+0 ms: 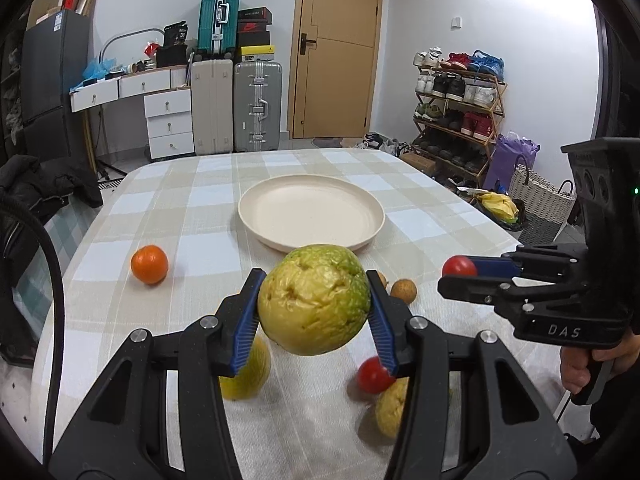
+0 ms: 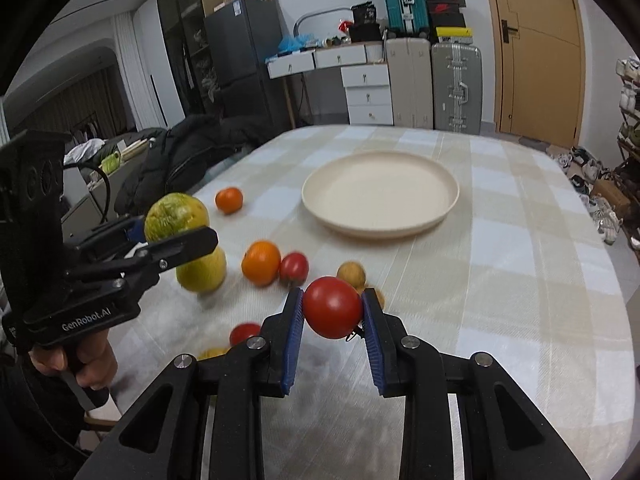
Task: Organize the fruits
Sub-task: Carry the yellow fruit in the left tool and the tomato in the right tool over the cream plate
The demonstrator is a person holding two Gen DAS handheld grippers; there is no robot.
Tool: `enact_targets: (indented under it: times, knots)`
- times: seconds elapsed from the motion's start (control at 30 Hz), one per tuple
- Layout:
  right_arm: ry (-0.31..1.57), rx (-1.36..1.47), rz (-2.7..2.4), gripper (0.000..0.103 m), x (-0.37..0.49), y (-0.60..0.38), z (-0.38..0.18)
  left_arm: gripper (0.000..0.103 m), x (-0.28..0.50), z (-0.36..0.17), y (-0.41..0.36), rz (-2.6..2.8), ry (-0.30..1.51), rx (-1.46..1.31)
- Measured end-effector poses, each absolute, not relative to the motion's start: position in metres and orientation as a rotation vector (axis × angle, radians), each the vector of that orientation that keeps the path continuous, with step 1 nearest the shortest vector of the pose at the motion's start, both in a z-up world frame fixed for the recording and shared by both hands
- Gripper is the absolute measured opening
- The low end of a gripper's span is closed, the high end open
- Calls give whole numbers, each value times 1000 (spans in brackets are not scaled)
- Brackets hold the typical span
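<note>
Left tool (image 1: pixel 316 304): both black arms converge forward, and the blue ribbed pads (image 1: pixel 245 330) press against opposite sides of a yellow-green guava (image 1: pixel 314 300), which is held clear of the desk. In the right wrist view the same tool enters from the left edge, angled slightly downward, with a hand (image 2: pixel 76 364) wrapped around its grip and trigger.

Right tool (image 2: pixel 332 312): the jaws stand narrow, pads clamped on a red tomato (image 2: pixel 332 307) at their tips. In the left wrist view this tool reaches in from the right edge, near level, with fingers (image 1: pixel 578 364) curled on the handle below the body.
</note>
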State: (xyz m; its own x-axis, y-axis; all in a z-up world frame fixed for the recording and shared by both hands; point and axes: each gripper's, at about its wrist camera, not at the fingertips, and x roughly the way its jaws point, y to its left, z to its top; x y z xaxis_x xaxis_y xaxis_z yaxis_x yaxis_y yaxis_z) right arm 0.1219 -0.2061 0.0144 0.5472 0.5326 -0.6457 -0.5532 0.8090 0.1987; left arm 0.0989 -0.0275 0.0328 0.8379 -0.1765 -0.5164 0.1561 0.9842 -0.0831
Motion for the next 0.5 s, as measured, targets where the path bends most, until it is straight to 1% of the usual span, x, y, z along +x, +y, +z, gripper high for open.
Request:
enact_targets:
  times: [0.5]
  knots:
    - [737,79,615,29,177,-212,36,47,170,44,-33,-164,567,-27]
